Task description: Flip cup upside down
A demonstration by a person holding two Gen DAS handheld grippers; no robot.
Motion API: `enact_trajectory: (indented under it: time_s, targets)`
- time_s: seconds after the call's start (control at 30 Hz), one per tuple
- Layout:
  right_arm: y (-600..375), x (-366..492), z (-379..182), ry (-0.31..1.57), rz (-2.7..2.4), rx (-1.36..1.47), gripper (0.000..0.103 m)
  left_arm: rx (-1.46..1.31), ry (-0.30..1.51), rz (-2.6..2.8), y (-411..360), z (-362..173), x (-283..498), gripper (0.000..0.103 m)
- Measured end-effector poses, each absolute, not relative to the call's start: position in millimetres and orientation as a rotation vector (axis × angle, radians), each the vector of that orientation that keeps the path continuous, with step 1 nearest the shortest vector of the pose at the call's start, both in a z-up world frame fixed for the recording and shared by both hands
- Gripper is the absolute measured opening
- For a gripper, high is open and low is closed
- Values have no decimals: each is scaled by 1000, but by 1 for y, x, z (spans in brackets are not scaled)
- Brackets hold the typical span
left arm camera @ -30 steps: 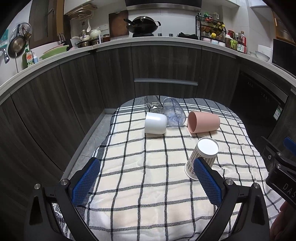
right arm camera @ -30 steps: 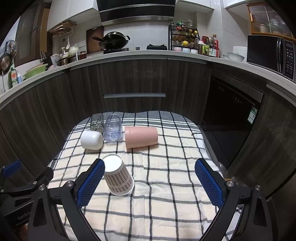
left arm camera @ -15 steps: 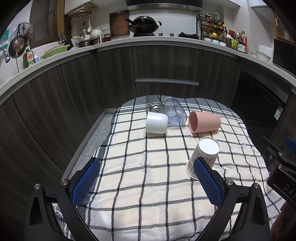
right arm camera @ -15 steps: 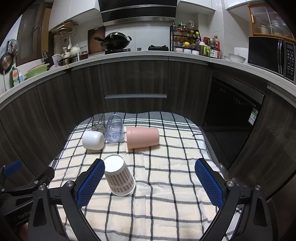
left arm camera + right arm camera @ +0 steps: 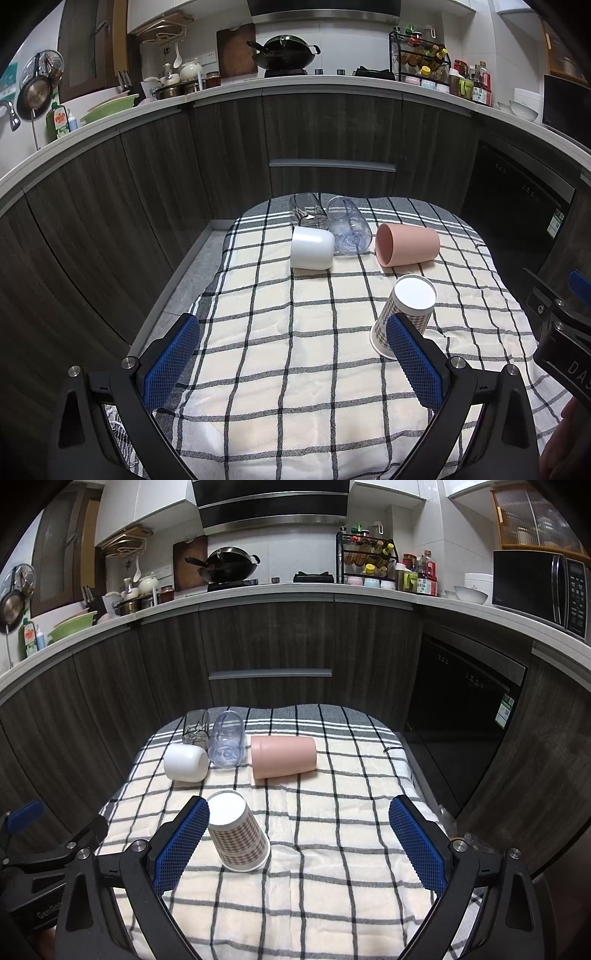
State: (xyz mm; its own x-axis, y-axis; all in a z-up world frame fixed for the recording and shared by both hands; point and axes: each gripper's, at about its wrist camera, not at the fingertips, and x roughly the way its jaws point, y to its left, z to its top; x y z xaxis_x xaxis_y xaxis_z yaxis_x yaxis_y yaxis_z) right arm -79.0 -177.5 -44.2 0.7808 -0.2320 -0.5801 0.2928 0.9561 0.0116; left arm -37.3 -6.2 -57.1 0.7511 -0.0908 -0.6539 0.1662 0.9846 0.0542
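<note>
Checked paper cup [image 5: 404,314] [image 5: 238,834] standing mouth-down on checked cloth [image 5: 295,332] [image 5: 332,830], white base uppermost, near front. Pink cup [image 5: 408,244] [image 5: 283,756] lying on side farther back. White cup [image 5: 312,247] [image 5: 185,763] lying on side at left. Two clear glasses, [image 5: 349,230] [image 5: 226,744] and [image 5: 308,212] [image 5: 195,727], lying side by side between and behind these.

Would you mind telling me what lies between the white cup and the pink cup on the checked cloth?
A clear plastic cup lies on its side between the white cup and the pink cup, touching or nearly touching the white one; both wrist views show it.
</note>
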Motion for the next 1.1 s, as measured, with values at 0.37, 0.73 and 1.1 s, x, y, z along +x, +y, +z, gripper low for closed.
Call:
enact_trajectory:
  time_s: [0.37, 0.73, 1.1]
  targets:
    - [-179, -80, -44, 613, -286, 106, 98, 115, 712, -144, -8, -58, -37, 103]
    - [-181, -79, -45, 617, -287, 114, 98, 115, 719, -128, -6, -60, -35, 103]
    - [-179, -78, -49, 624, -290, 116, 98, 87, 742, -129, -2, -63, -32, 103]
